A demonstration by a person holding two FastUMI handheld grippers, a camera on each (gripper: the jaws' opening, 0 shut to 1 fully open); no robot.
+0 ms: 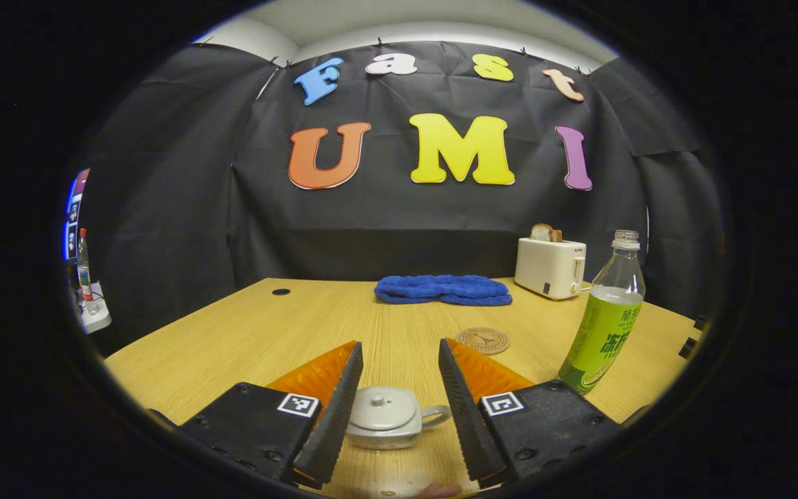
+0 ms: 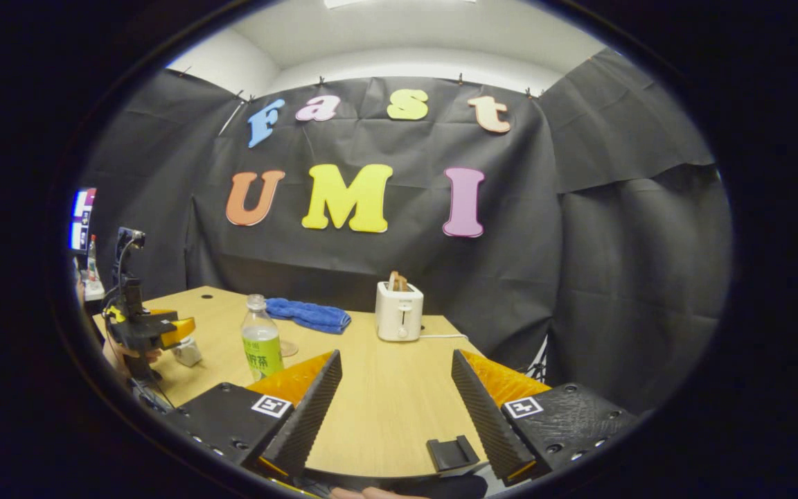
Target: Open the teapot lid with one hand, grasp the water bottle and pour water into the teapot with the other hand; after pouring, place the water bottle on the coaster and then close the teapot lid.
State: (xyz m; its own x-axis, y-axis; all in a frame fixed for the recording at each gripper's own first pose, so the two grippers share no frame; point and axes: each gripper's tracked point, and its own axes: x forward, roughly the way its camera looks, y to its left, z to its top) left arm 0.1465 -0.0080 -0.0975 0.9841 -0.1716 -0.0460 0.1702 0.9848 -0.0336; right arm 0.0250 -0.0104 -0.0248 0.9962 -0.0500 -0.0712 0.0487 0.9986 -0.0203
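Observation:
A small white teapot with its lid on sits on the wooden table, low between the fingers of my left gripper, which is open and does not touch it. To the right stands a clear bottle with a green label and no cap. A round coaster lies just beyond the teapot. In the right gripper view, my right gripper is open over the table's near edge, with nothing between its fingers. The bottle stands off to its left, and farther left are the left gripper and the teapot.
A blue towel lies at the back of the table. A white toaster with bread in it stands at the back right. A small black holder sits on the near table edge. Black cloth walls surround the table.

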